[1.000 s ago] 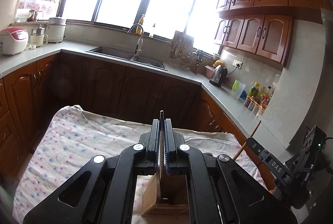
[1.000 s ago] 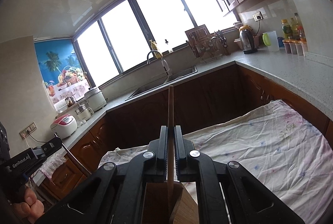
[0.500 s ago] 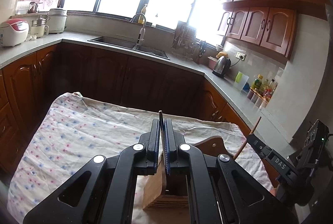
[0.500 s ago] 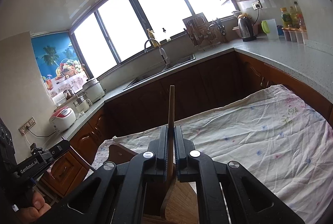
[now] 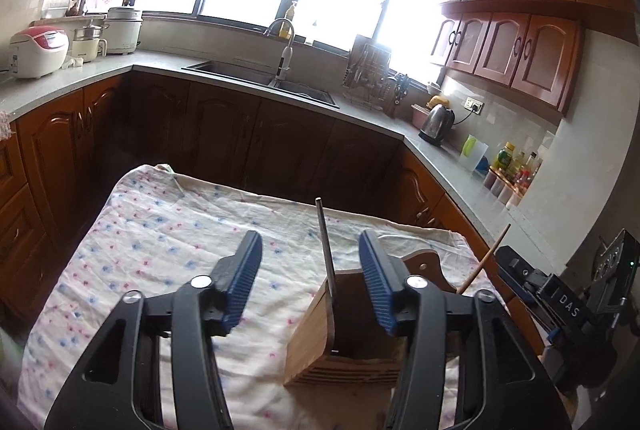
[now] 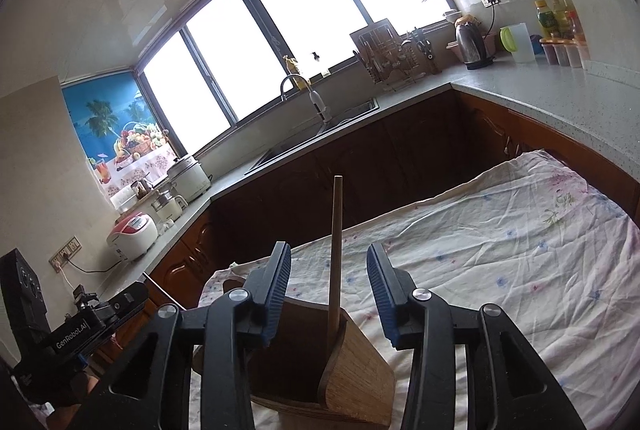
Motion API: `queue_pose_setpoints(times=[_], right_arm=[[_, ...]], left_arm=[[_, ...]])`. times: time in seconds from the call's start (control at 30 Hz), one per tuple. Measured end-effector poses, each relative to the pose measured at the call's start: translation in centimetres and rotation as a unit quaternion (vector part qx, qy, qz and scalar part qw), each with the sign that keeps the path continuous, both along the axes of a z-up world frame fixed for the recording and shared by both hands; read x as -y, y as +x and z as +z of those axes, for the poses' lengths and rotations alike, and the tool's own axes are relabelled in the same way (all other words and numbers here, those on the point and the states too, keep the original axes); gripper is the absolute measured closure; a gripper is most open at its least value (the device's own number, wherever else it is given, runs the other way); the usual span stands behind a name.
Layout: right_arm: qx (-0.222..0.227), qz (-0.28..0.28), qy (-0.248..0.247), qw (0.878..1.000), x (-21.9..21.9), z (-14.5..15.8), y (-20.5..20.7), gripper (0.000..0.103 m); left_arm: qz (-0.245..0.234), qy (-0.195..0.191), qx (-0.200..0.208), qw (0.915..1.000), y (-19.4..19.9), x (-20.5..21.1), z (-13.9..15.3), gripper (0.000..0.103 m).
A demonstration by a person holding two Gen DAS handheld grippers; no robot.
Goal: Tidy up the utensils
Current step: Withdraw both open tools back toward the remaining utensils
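Note:
A wooden utensil holder [image 5: 312, 334] stands on the floral tablecloth [image 5: 160, 238]; it also shows in the right wrist view [image 6: 356, 370]. A dark metal utensil handle [image 5: 325, 250] stands upright in it, between the jaws of my open left gripper [image 5: 310, 278], which touch nothing. A wooden stick handle [image 6: 335, 254] stands in the holder between the jaws of my open right gripper [image 6: 328, 282]. The stick's tip [image 5: 486, 260] and the right gripper's body show at right in the left wrist view. The utensils' lower ends are hidden inside the holder.
A wooden cutting board [image 5: 424, 264] lies behind the holder. Dark wood cabinets and a grey counter [image 5: 372, 118] with sink [image 5: 260, 78], kettle [image 5: 438, 120], dish rack and bottles ring the table. Rice cookers [image 5: 38, 50] stand on the left counter.
Both grippers have opened, letting go of the metal utensil and the wooden stick, which now stand in the holder. Both views have tipped down toward the table.

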State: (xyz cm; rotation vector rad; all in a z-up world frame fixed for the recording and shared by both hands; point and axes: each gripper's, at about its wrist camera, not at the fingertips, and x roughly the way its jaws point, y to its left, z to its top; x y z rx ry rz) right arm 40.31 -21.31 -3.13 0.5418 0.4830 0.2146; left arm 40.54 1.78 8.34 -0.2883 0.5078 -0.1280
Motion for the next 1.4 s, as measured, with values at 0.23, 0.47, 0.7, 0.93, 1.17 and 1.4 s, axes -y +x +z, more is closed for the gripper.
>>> queue_pose_setpoints(times=[0.23, 0.47, 0.7, 0.93, 1.17, 1.4], right_arm=[[0.014, 0.000, 0.008, 1.000, 0.8, 1.1, -2.3, 0.020], [0.012, 0.005, 0.013, 1.000, 1.7, 1.5, -6.3, 0.013], [0.001, -0.002, 0.006, 1.000, 3.2, 1.6, -11.1, 0.010], [-0.021, -0.012, -0.007, 1.000, 4.6, 0.8, -15.7, 0.010], [-0.048, -0.017, -0.027, 0.998, 5.1, -0.6, -19.8, 0.010], [-0.064, -0.020, -0.053, 0.996, 4.3, -2.2, -23.2, 0.010]], left_arm=[[0.028, -0.008, 0.000, 0.9996, -2.5, -1.3, 0.1, 0.011], [0.023, -0.010, -0.018, 0.9995, -5.7, -1.6, -0.6, 0.011], [0.009, 0.006, -0.028, 0.9995, -9.7, -0.7, -1.2, 0.011], [-0.006, 0.017, -0.042, 0.9990, -13.5, 0.3, -2.0, 0.010], [-0.019, 0.018, -0.063, 0.9977, -16.5, 0.5, -3.8, 0.010], [-0.034, 0.028, -0.088, 0.9952, -19.3, 1.3, -6.0, 0.010]])
